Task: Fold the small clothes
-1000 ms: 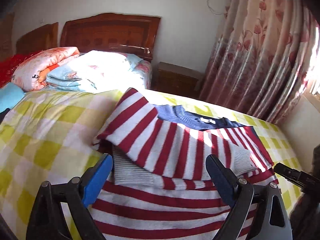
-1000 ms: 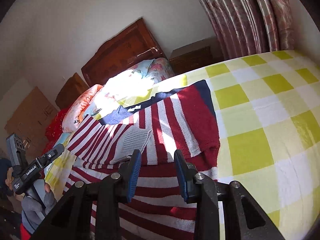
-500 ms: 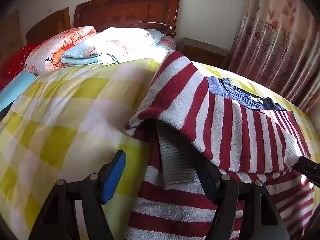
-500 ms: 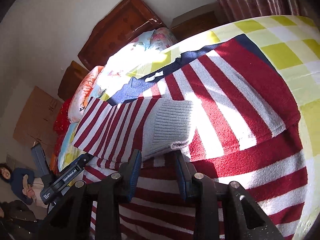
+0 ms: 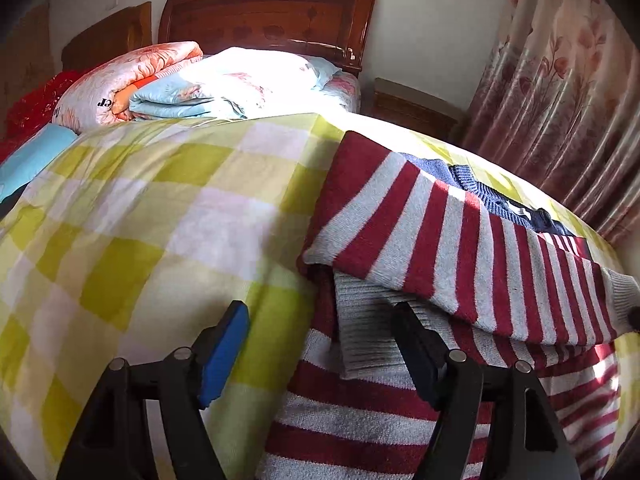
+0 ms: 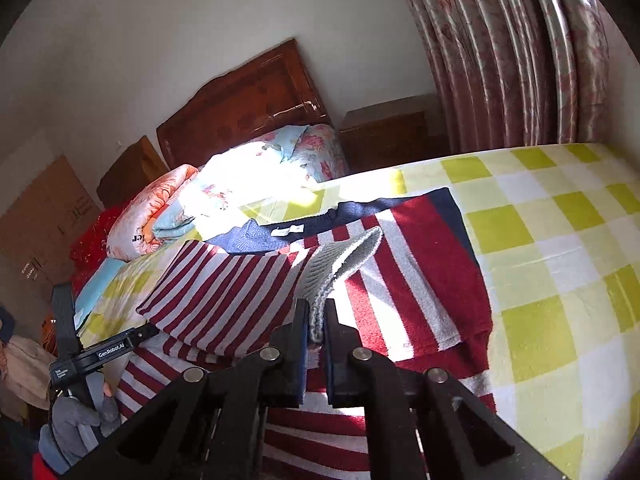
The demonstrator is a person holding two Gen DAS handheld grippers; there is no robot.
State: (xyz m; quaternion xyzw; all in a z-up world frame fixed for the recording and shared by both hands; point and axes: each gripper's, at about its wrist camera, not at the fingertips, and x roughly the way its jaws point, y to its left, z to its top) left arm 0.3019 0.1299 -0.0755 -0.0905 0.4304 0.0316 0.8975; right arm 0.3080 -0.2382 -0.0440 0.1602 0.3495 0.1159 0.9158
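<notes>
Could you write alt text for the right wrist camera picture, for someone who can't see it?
The right gripper is shut on the grey ribbed cuff of a red and grey striped sweater lying on a bed with a yellow checked cover. Folded quilts and a wooden headboard lie beyond; the left gripper shows at far left.

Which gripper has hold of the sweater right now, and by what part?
The right gripper is shut on the striped sweater's grey ribbed cuff. The left gripper is open, holding nothing.
</notes>
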